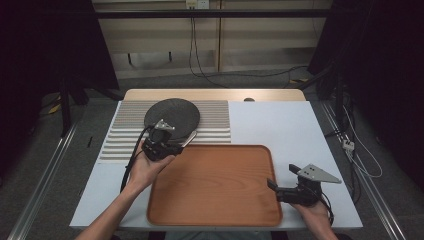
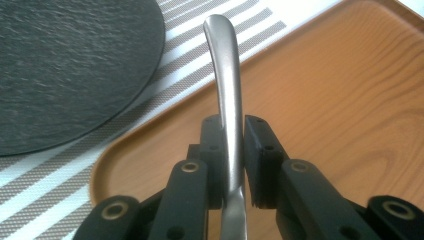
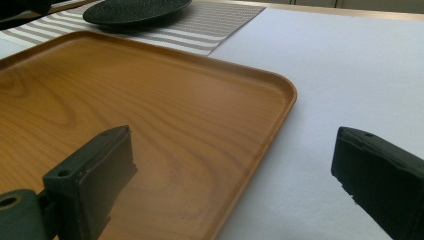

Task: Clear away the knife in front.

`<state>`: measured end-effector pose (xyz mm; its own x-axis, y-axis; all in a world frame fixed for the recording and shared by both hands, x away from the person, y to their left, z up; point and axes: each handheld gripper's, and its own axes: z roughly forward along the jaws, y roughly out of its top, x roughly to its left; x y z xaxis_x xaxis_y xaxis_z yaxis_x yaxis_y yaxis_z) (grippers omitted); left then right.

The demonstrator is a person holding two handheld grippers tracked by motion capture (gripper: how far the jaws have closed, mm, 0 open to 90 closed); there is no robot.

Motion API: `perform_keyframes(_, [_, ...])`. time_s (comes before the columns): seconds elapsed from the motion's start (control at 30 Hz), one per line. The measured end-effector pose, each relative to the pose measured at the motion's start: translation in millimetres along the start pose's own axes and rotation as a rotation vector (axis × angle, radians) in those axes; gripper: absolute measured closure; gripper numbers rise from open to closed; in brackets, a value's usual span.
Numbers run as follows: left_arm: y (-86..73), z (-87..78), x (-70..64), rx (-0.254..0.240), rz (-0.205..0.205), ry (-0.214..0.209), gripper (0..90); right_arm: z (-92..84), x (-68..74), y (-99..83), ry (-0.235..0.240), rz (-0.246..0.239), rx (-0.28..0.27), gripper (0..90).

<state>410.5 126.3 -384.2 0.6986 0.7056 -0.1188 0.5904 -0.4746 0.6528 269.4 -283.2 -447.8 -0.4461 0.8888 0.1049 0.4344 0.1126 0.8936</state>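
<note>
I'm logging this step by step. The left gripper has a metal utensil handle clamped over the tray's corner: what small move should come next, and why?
Probably carry the left gripper a little toward the striped placemat and lower the utensil handle beside the dark plate. The jaws are shut on the handle, it hangs over the wooden tray edge near the mat, and the tray looks bare. The right gripper waits open.

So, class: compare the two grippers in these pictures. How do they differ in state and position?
The left gripper is shut on a metal utensil handle; the right gripper is open and empty. The left is at the wooden tray's far left corner beside the dark plate, the right at its right edge. Each is held in a hand.
</note>
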Motion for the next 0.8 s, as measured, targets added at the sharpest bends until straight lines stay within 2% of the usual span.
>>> perform_keyframes(0.03, [-0.6,1.3,-0.6,0.011,0.003,-0.014,79.8,0.0,0.2,0.0,0.000,0.000,0.000,3.1])
perform_keyframes(0.13, [-3.5,6.7,-5.2,0.021,0.007,0.003,79.8,0.4,0.7,0.0,-0.001,0.000,0.000,3.2])
perform_keyframes(0.27, [-8.2,13.1,-14.0,0.051,0.008,0.000,79.8,0.8,0.6,0.2,0.000,-0.002,0.002,3.2])
perform_keyframes(0.33, [-11.9,16.2,-20.4,0.069,0.028,0.025,79.8,0.5,0.6,0.0,0.002,0.001,0.001,3.2])
perform_keyframes(0.4, [-16.6,20.4,-23.4,0.085,0.030,0.009,79.8,0.4,0.4,0.0,0.000,0.001,0.002,3.2])
perform_keyframes(0.47, [-20.2,24.4,-27.3,0.100,0.040,0.015,79.8,0.3,0.6,-0.1,0.001,0.000,0.001,3.2])
perform_keyframes(0.67, [-26.3,35.0,-32.2,0.137,0.052,0.009,79.8,0.3,1.5,0.1,0.003,-0.004,0.002,3.2])
perform_keyframes(0.8, [-26.7,41.3,-33.1,0.141,0.042,0.013,79.8,0.4,1.1,-0.2,0.005,-0.002,0.002,3.2])
